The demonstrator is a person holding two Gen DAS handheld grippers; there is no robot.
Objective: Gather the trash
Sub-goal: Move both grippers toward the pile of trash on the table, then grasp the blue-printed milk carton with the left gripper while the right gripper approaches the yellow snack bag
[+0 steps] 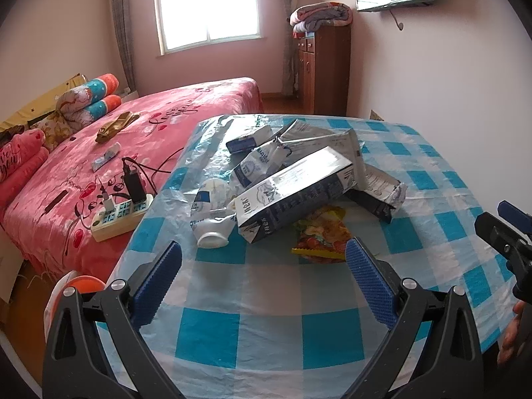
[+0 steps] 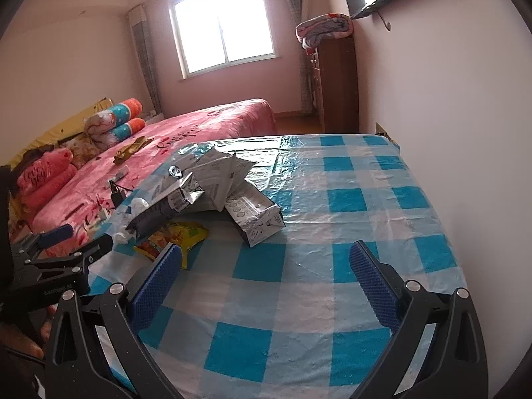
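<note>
- The trash sits heaped ahead of our fingers: a long milk carton [image 1: 296,193] lies tilted across the pile, propped on flattened cartons [image 1: 319,139] behind it, likely because it was dropped there loosely, not stacked.
- A white plastic bottle [image 1: 211,212] lies on its side just beyond our left gripper's [image 1: 264,259] left finger, touching the carton's near end, its mouth turned toward us.
- A yellow snack wrapper [image 1: 321,236] pokes out from under the carton, just ahead of the left gripper's right finger, and it looks the nearest thing to take.
- We hold the left gripper low over the desk [image 1: 272,299] with its fingers wide apart and nothing between them, which we judge to be a stance for closing in on the heap.
- Our right gripper [image 2: 266,259] is also spread and empty; the pile lies ahead and to the left of its fingers, with one crumpled carton [image 2: 256,216] closest, between the two fingers' lines but well beyond their tips.
- The checked plastic cloth on the desk is wrinkled, so thin wrappers may slide when pinched.
- Left of the desk stands a pink bed [image 1: 133,126] carrying a power strip [image 1: 121,212] with chargers, close to the desk edge and no part of our collection.
- An orange-rimmed container [image 1: 79,286] shows below the left finger, beside the desk; whether it is the bin we cannot tell.
</note>
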